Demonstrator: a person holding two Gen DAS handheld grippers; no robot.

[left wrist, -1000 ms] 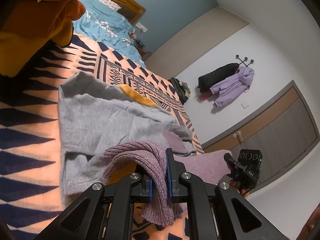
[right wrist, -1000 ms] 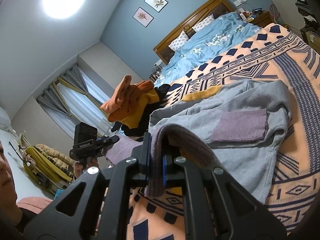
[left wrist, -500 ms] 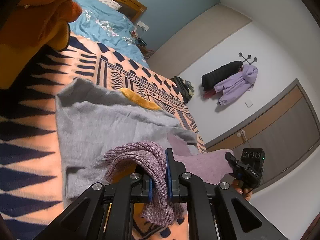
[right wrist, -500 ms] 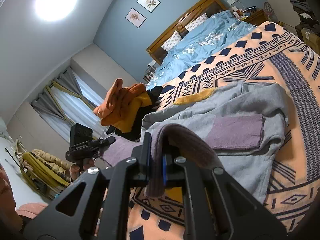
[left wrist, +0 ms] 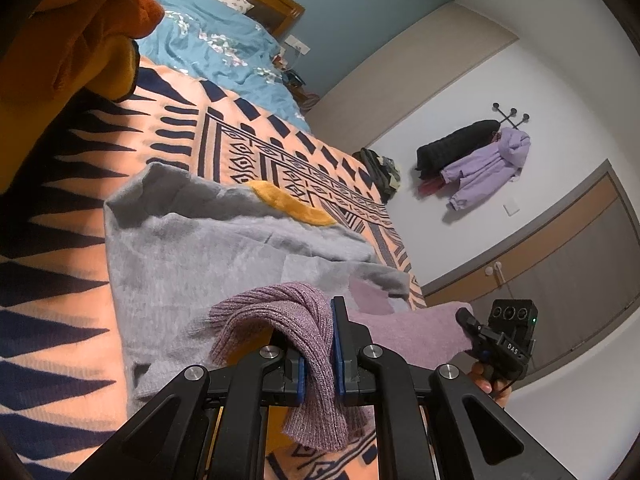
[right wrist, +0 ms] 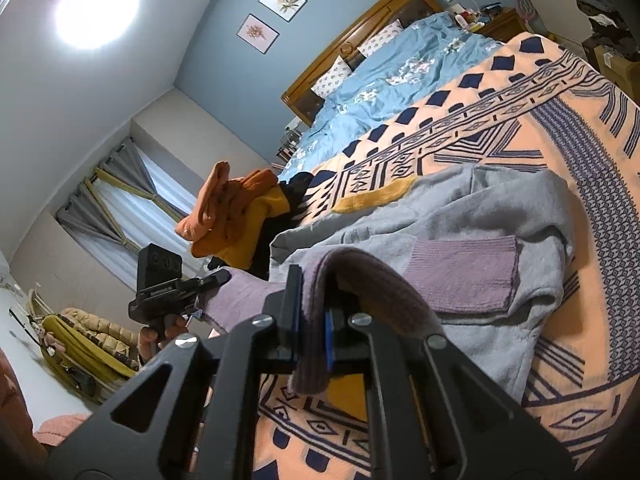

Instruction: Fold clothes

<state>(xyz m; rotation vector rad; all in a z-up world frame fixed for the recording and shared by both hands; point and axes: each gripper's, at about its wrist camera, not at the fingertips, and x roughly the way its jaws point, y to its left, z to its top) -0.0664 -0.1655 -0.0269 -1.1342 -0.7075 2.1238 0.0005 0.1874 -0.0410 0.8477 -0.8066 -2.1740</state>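
A grey sweater (left wrist: pixel 208 256) with a yellow collar (left wrist: pixel 288 202) lies spread on the patterned peach and navy blanket (left wrist: pixel 52 312). Its purple hem (left wrist: pixel 404 334) is lifted off the bed and stretched between both grippers. My left gripper (left wrist: pixel 320 340) is shut on one end of the hem, a fold of knit hanging over its fingers. My right gripper (right wrist: pixel 314 320) is shut on the other end. Each gripper shows in the other's view: the right gripper (left wrist: pixel 466 316) and the left gripper (right wrist: pixel 222 276). A purple cuff (right wrist: pixel 464 276) rests on the grey sweater (right wrist: pixel 460 208).
A pile of orange and mustard clothes (right wrist: pixel 236 208) sits on the bed beside the sweater. A blue duvet (right wrist: pixel 400 68) and wooden headboard (right wrist: pixel 360 16) lie beyond. Jackets hang on a wall rack (left wrist: pixel 480 160). Wardrobe doors (left wrist: pixel 580 280) stand behind the right gripper.
Both grippers have shifted a little across the bed, still holding the purple hem stretched between them. The sweater's body lies as before.
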